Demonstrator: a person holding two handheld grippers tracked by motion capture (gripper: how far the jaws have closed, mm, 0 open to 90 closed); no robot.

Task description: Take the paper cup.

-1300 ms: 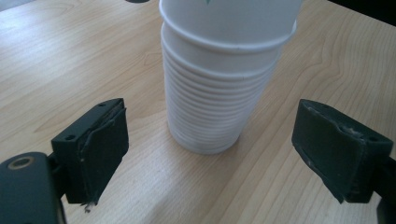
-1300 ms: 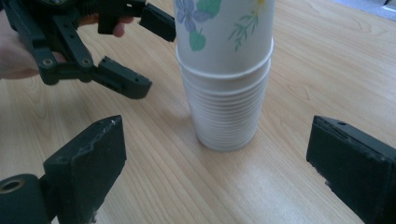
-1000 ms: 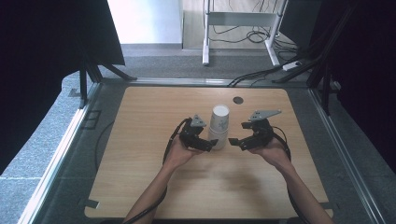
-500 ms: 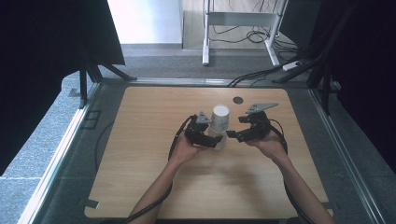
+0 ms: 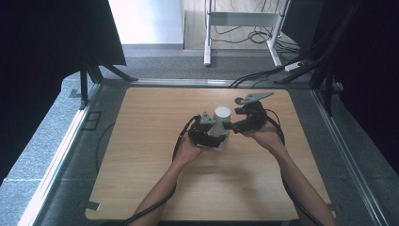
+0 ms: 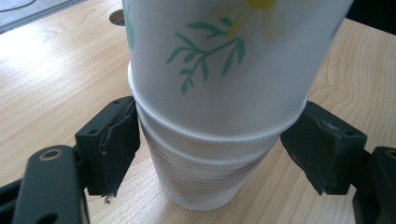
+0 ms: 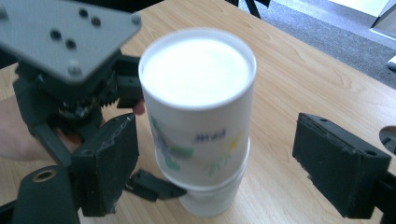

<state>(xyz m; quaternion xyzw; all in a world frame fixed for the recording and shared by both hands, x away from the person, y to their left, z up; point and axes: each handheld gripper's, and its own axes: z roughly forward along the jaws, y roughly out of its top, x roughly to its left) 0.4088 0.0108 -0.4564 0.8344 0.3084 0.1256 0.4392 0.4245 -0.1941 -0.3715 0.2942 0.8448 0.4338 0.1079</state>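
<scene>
Left gripper (image 6: 210, 163) jaws closing beside lower paper cups (image 6: 205, 172); right gripper (image 7: 219, 172) closing, not touching top cup (image 7: 201, 102). Clamp base firmly, lift straight.

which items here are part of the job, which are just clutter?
In the job:
- stack of paper cups, upside down on the table
- top cup, between the right gripper jaws, not touched
- left gripper, jaws closing around the lower cups

Lying about:
- round hole in the wooden table
- cables on the floor
</scene>
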